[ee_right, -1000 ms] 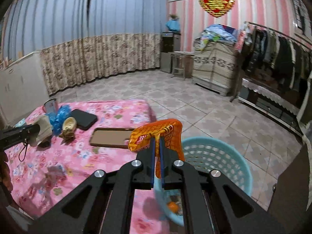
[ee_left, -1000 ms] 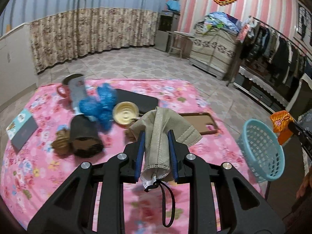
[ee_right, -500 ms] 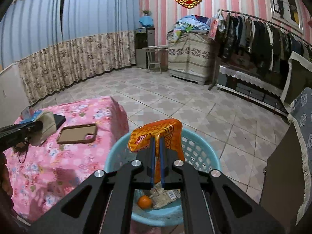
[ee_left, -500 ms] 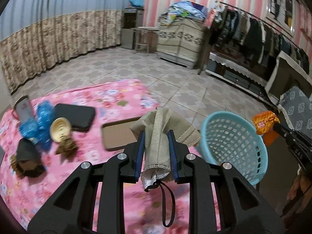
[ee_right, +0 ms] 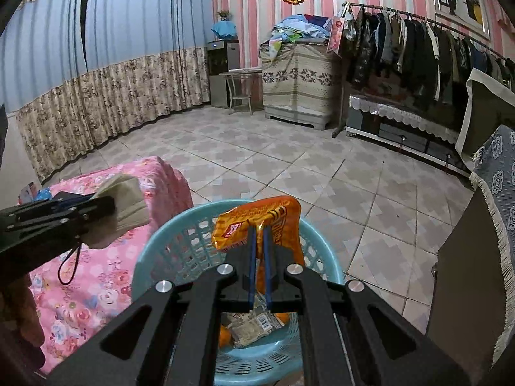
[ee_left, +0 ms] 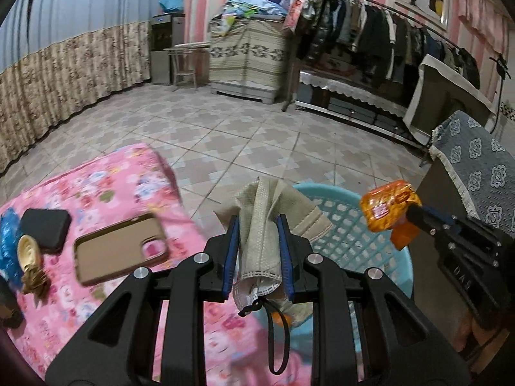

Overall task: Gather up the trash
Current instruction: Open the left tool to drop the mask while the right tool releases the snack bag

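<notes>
My left gripper [ee_left: 258, 222] is shut on a crumpled beige face mask [ee_left: 264, 225] whose black ear loop [ee_left: 276, 337] dangles below. It hangs at the near-left rim of the light blue plastic basket [ee_left: 354, 234]. My right gripper [ee_right: 260, 231] is shut on an orange snack wrapper [ee_right: 254, 218], held over the basket [ee_right: 180, 244]. Inside the basket lie a printed wrapper [ee_right: 257, 328] and an orange fruit [ee_right: 223, 334]. In the right wrist view the left gripper [ee_right: 109, 206] with the mask [ee_right: 128, 206] comes in from the left; in the left wrist view the right gripper [ee_left: 408, 212] holds the wrapper [ee_left: 386, 209].
The pink floral table [ee_left: 106, 189] to the left carries a phone in a brown case [ee_left: 119, 247], a black wallet [ee_left: 48, 228], a small gold lid [ee_left: 27, 254] and blue crumpled plastic [ee_left: 8, 234]. A dark cabinet [ee_right: 463, 283] with a patterned cloth [ee_left: 473, 160] stands right of the basket.
Both grippers swung right from the table toward the basket. The right one now holds its wrapper over the basket; the left one has brought the mask to the basket's edge. Both grips are unchanged.
</notes>
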Action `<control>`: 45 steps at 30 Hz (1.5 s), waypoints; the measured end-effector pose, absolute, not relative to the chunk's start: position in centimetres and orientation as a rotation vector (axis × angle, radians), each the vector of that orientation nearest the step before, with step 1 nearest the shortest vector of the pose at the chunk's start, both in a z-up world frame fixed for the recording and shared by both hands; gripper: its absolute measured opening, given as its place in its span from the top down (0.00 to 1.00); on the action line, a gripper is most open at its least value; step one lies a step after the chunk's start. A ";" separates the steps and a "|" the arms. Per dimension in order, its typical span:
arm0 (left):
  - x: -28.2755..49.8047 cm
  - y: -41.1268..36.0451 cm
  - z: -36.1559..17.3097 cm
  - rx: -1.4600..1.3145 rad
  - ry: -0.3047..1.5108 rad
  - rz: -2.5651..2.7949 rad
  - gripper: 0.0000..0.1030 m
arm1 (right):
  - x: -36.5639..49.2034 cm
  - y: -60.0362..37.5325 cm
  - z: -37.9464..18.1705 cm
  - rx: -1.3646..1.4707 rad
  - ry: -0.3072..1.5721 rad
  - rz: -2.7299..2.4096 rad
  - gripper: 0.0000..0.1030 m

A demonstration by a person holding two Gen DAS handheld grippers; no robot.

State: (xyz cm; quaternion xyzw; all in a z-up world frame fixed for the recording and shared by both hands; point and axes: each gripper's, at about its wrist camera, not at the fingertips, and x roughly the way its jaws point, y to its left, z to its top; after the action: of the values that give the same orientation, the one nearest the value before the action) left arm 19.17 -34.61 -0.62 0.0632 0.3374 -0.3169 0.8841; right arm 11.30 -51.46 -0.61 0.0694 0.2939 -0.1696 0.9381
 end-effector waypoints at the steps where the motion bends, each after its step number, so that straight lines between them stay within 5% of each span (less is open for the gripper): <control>1: 19.2 -35.1 -0.7 0.137 0.702 -0.665 0.78 | 11.3 -51.8 -0.6 0.144 0.600 -0.352 0.96; 15: 19.4 -39.7 -2.9 0.192 0.725 -0.681 0.72 | 11.0 -53.7 -2.4 0.214 0.629 -0.375 0.96; 29: 20.6 -35.6 -0.2 0.184 0.648 -0.541 0.18 | 12.6 -53.0 -3.3 0.223 0.632 -0.343 0.93; 35: 21.2 -32.8 0.6 0.154 0.628 -0.494 0.11 | 14.0 -52.0 -3.9 0.212 0.665 -0.338 0.92; 36: 21.2 -32.4 0.8 0.155 0.620 -0.485 0.10 | 14.1 -52.0 -4.0 0.211 0.668 -0.339 0.90; 39: 20.9 -31.6 1.0 0.164 0.599 -0.467 0.08 | 14.2 -51.6 -4.2 0.211 0.669 -0.343 0.57; 45: 20.3 -29.6 1.5 0.161 0.570 -0.430 0.06 | 14.3 -51.4 -4.3 0.198 0.667 -0.361 0.34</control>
State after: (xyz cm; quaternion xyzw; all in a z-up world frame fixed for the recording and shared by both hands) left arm 20.33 -29.59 1.54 0.0786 0.2787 -0.2104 0.9338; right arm 14.31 -51.39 -4.30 0.0966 0.3249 -0.1760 0.9242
